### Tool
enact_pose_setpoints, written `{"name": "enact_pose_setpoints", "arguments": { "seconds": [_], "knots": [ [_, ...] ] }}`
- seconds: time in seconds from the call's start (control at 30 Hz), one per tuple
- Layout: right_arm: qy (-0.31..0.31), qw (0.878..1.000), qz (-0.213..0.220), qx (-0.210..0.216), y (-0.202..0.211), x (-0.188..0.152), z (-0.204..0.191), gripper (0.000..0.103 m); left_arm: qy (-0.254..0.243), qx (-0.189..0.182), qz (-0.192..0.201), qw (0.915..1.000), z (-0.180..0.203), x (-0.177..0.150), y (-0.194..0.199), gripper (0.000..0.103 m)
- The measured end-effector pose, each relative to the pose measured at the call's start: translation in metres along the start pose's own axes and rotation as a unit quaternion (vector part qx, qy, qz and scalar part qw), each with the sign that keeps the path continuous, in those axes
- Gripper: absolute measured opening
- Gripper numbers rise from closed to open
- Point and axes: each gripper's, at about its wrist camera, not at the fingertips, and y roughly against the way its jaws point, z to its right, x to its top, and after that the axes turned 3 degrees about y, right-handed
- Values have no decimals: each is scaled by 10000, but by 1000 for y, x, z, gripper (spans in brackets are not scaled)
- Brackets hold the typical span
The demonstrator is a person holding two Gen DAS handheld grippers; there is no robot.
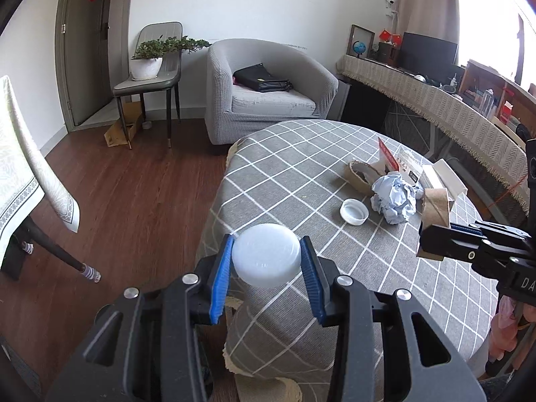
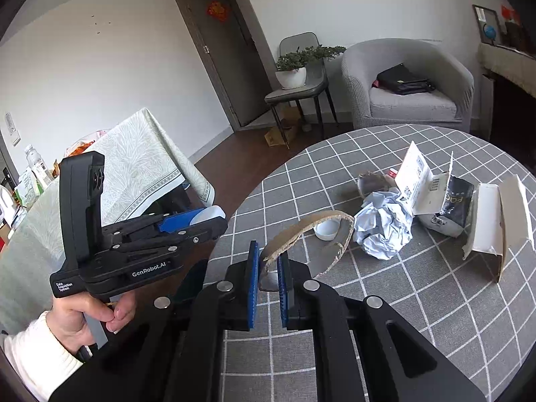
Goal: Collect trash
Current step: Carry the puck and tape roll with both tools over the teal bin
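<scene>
- You are working in bright, even daylight; it pours in from the window at the upper right of the left wrist view, which blows out to white glare.
- Shadows on the checked tablecloth are soft and faint.
- Both fisheye views bend straight lines hard at the edges (the door frame curves) and darken in the corners.
- Near objects look slightly soft.
</scene>
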Motion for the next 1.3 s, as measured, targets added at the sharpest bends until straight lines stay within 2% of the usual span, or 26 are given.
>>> {"name": "enact_pose_setpoints", "arguments": {
  "seconds": [0.27, 0.6, 0.9, 1.3],
  "knots": [
    [258, 9996, -93, 103, -21, 2, -34, 10, 220, 323, -129, 9992, -43, -19, 11, 42],
    [546, 9971, -404, 352, -67, 4, -80, 10, 597, 668, -412, 9951, -109, -37, 15, 43],
    [712, 9927, -791, 574, -114, 0, -116, 10, 879, 884, -917, 9880, -163, -62, 7, 43],
    [774, 9842, -1389, 775, -176, -10, -148, 10, 939, 955, -1643, 9773, -197, -98, -16, 43]
  ]
}}
